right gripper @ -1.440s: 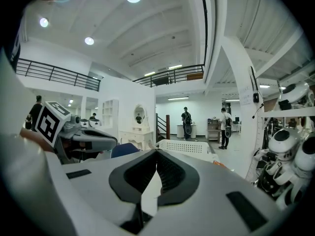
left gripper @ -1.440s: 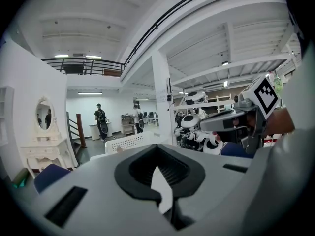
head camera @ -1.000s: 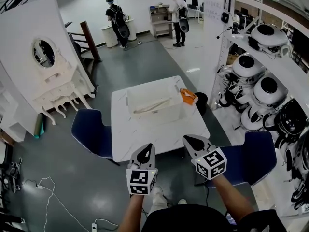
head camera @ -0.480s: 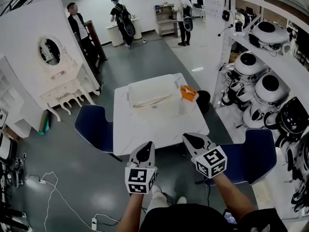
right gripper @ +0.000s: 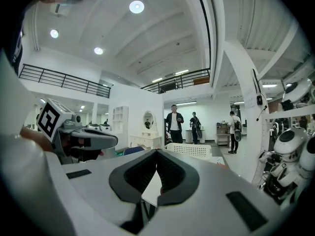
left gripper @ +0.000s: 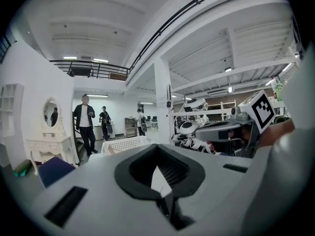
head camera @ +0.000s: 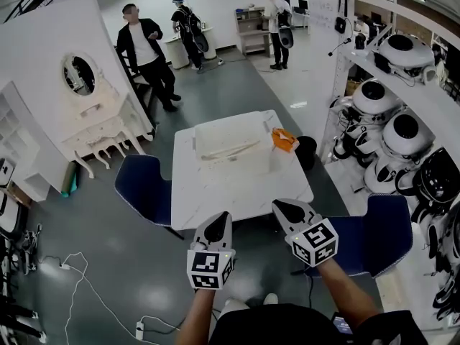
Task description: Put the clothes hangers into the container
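- Nearest of all, the left gripper (head camera: 217,223), a white hand-held tool with black pads and a black-and-white marker cube, has its jaws pressed together with nothing between them.
- The right gripper (head camera: 285,209), built the same way, likewise has its jaws together and carries nothing.
- Both grippers are held side by side, well apart from each other, over the grey floor on the near side of the table, tips pointing toward it and touching nothing.
- Ahead of them stands the square white table (head camera: 223,196), its near half bare.
- On the table's far half sits the white perforated plastic container (head camera: 237,167).
- Pale clothes hangers (head camera: 228,152) lie inside the container, slanting across its bottom; how many cannot be told.
- A small orange object (head camera: 282,140) lies on the table just beside the container's right end; what it is cannot be made out.
- One dark blue chair (head camera: 144,189) stands at the table's left side, and another blue chair (head camera: 384,228) at its right near corner.
- At the far left stands a white dressing table with an oval mirror (head camera: 86,99).
- Along the right runs a white shelf of rounded white-and-black robot heads (head camera: 392,88).
- Beyond the table, a person in a dark jacket and white shirt (head camera: 147,52) stands by the dressing table, and two more people (head camera: 188,31) stand farther back.
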### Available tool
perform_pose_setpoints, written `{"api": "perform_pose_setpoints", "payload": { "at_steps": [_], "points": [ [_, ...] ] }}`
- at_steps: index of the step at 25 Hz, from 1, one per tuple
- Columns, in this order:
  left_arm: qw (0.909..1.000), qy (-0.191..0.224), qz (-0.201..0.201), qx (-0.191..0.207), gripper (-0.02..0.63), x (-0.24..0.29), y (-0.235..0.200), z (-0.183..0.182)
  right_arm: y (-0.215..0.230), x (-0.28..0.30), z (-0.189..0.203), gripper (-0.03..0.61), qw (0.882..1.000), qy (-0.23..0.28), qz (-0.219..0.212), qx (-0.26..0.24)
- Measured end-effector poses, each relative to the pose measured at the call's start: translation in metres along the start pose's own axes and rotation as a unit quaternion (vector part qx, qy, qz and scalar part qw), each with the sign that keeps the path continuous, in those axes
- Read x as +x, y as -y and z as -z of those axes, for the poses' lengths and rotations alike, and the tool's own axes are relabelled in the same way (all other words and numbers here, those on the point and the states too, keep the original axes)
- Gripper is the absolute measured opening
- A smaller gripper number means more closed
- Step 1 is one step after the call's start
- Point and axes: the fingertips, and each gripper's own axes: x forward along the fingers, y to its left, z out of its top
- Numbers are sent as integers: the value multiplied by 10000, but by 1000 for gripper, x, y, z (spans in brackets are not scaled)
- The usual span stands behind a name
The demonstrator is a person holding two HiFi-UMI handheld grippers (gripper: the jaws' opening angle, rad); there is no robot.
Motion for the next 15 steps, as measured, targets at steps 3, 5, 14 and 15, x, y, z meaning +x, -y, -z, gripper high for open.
{"api": "perform_pose_setpoints", "payload": {
  "at_steps": [3, 5, 14, 15],
  "points": [
    [10000, -18, -18, -32, 5, 0, -2, 3, 0, 3, 2, 18, 10000, -14, -21, 9],
    [10000, -22, -24, -47, 5, 2, -3, 5, 0, 5, 3, 18, 10000, -23, -33, 3],
    [10000, -63, -22, -46, 5, 9, -10, 9, 2, 13, 7, 18, 10000, -69, -7, 0],
    [10000, -67, -24, -44, 5, 10, -11, 10, 2, 14, 8, 18, 10000, -74, -4, 3]
  ]
}}
